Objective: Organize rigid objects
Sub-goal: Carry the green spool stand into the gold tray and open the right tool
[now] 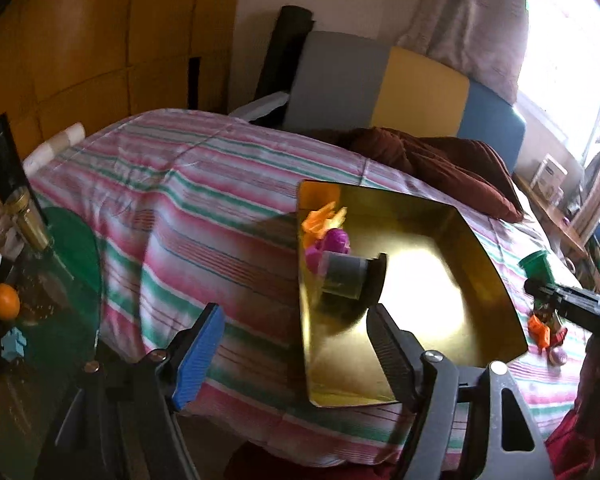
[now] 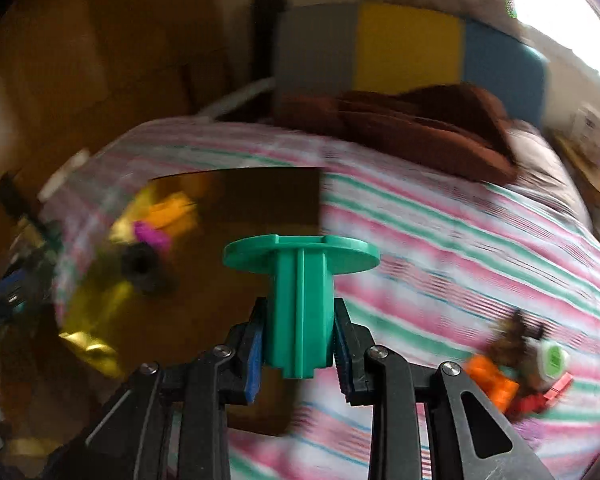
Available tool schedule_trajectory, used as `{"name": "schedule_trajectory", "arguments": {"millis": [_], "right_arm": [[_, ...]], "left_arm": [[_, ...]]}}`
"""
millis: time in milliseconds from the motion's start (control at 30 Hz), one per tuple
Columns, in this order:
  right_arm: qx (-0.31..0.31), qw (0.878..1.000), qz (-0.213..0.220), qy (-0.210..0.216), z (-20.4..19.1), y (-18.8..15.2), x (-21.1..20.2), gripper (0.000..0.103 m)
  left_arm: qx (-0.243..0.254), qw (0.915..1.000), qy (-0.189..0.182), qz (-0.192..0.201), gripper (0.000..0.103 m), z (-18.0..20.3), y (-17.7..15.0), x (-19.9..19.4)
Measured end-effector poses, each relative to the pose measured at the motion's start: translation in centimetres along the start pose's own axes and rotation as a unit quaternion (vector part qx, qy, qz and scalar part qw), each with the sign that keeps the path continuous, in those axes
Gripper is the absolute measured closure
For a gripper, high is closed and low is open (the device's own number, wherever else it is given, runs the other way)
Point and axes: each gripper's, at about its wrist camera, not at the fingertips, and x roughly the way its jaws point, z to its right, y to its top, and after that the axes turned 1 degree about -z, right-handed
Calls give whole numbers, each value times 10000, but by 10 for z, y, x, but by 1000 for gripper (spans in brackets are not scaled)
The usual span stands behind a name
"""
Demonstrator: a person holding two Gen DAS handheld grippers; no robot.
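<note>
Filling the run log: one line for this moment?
right gripper: shut on green plastic spool | left gripper: open | shiny gold tray: three pieces

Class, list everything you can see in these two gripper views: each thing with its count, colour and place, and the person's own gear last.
Tray: one, gold, mirror-like, on the bed.
Spool: one, grey with black flange, on the tray.
Small toys: orange and magenta, on the tray's far left.
Green spool: one, teal, in the right gripper.
Loose pieces: several, orange, red, brown, on the bedspread, striped pink, green, white.
Blanket: one, brown, by the headboard.
Orange ball: one, on the side table.
Left gripper: open, at the tray's near edge.
Right gripper: shut on the green spool.
</note>
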Motion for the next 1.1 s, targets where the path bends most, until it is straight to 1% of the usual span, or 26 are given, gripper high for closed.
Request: {"name": "schedule_trajectory", "arguments": {"millis": [67,133,267,367,467,567,733,767,867,933,1000,1100], "right_arm": [[-258,9991,-121,324,-32,4,13,73],[-529,9967,-274,554,-64,5,28,73],[-825,9902,-637,935,-116,6,64,73],[-897,9850,-921,1148,-141,5,85,73],[-982,9801,-1201,1242,-162,3,105,73],[-872,9784,-1372,1277,-170,0,120,71],[-778,9792,-1257,1387,-172,1,119,67],[-776,9796,-1207,1409,-171,1,115,65],[-679,9801,-1125,1490,-167,2,105,52],[-648,9807,-1001,1552,-164,3,94,49],[-652,9825,-864,1517,-161,4,83,45],[-639,9859,-643,1406,-149,4,64,44]], "left_arm": [[-61,10000,64,1,30,-7,0,0],[-108,9998,146,6,31,-14,0,-1],[-241,9995,202,11,31,-28,-1,-2],[-284,9993,232,-11,31,-33,-1,1],[-271,9992,278,-51,31,-36,-1,4],[-262,9993,270,-84,31,-37,-4,6],[-211,9994,265,-92,31,-36,-5,6],[-201,9994,262,-80,31,-36,-5,6],[-193,9995,262,-56,31,-34,-4,3],[-173,9995,261,-21,31,-33,-3,0],[-108,9996,272,31,31,-29,-2,-3],[5,9996,251,88,31,-22,-1,-8]]}}
